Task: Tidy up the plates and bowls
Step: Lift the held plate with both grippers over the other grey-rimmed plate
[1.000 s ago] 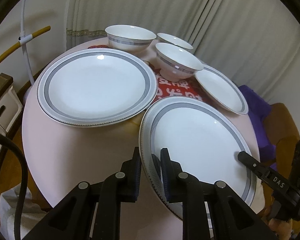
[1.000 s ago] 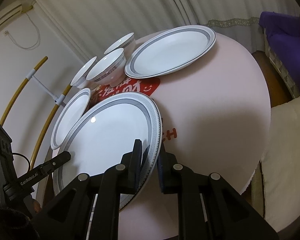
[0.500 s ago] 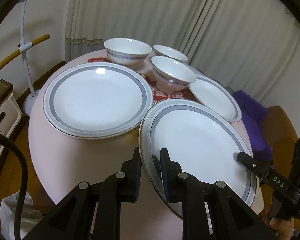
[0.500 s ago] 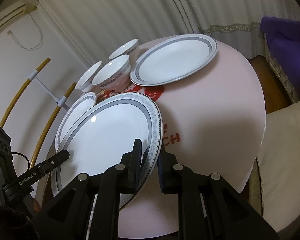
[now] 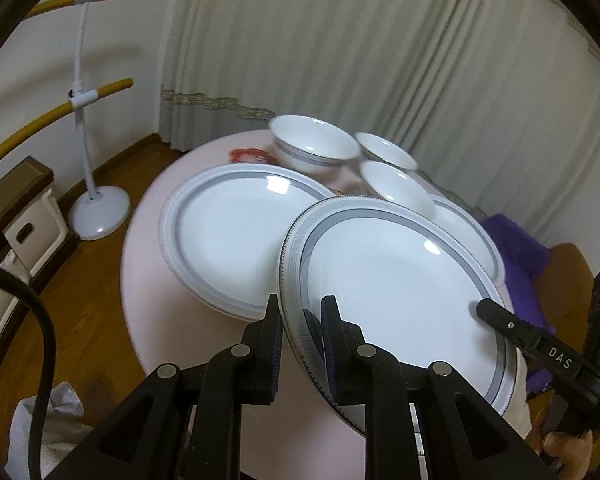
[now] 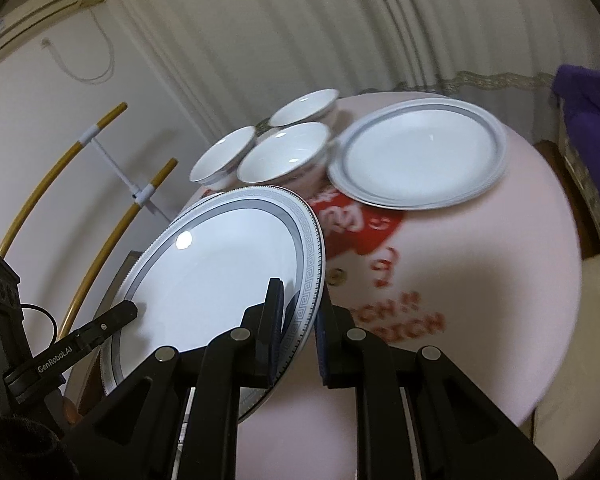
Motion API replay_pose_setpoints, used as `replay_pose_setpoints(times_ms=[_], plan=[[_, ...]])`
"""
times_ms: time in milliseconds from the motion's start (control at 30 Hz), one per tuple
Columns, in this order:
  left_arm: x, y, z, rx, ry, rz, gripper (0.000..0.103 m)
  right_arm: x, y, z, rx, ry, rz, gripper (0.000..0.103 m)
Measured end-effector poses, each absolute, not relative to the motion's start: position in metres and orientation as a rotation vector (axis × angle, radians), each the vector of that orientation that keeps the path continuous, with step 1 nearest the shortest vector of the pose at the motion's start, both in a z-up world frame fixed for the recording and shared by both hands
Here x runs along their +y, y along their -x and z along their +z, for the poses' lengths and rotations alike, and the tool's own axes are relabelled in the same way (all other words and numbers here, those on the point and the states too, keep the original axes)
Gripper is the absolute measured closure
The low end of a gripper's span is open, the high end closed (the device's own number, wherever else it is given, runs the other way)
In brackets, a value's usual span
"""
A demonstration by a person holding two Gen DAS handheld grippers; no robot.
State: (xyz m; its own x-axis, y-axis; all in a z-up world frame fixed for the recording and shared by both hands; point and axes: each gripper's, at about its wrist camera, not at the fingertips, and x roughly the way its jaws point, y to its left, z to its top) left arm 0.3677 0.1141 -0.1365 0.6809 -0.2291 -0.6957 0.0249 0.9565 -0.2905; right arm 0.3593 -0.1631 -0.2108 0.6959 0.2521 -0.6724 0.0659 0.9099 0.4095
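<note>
Both claws are clamped on the same big plate (image 5: 388, 280), one at each side of its rim. The left claw (image 5: 300, 332) pinches the near edge with the patterned border squeezed between its black pads, and the right claw (image 6: 298, 320) bites the opposite edge the same way. From the left wrist view the tip of the right claw pokes in over the far side of the plate. The plate is tilted and held above the round pink table (image 6: 480, 300), not resting flat on it.

On the table lies a second large plate (image 5: 228, 240) with a grey band, close beside the held one (from the left wrist view the raised rim overlaps it in the picture, though I cannot tell if they touch). Behind it stand three white bowls (image 6: 286, 152) bunched together, and a smaller plate (image 5: 476, 236) peeks out from under the far edge of the lifted one. A red printed patch (image 6: 356, 220) shows on the table between the plates. Pale curtains (image 5: 340, 60) hang behind, and a white floor stand (image 5: 96, 208) with yellow hoops sits off to the side.
</note>
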Motion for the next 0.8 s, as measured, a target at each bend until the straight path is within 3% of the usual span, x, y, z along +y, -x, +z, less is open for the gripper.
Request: replay_pose_setpoints(times_ms=[800], plan=[[0.173,-0.440,-0.170,0.846,0.296,-0.030,0.088,-0.087,-0.455,-0.242,0.891,-0.365,0.198,0.088]])
